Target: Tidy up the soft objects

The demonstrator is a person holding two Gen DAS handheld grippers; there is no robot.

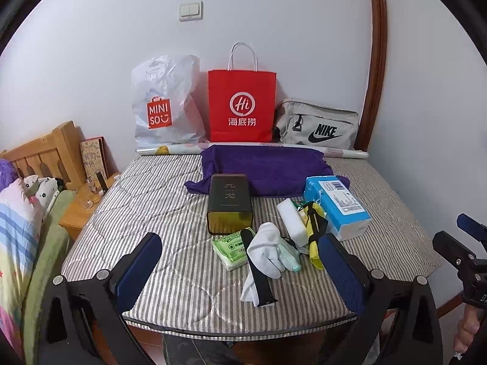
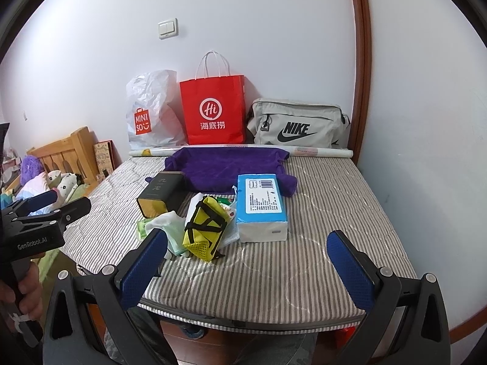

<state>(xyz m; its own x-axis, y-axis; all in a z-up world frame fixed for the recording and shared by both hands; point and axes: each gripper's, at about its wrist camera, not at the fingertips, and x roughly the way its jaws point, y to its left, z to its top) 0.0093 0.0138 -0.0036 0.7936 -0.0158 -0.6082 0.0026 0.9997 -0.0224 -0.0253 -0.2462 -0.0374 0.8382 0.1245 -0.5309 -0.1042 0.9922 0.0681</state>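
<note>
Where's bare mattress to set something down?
Free: the striped mattress right of the blue tissue pack, and its left side beside the black tin. Crowded: the middle pile around the yellow mesh pouch.

A purple towel (image 1: 268, 167) lies spread at centre frame. Below it, a loose pile: white socks (image 1: 268, 249) draped over a black strap (image 1: 257, 270), a green tissue packet (image 1: 231, 248) at left, a yellow mesh pouch (image 2: 205, 228), and a blue-white tissue pack (image 2: 261, 203) at right.
</note>
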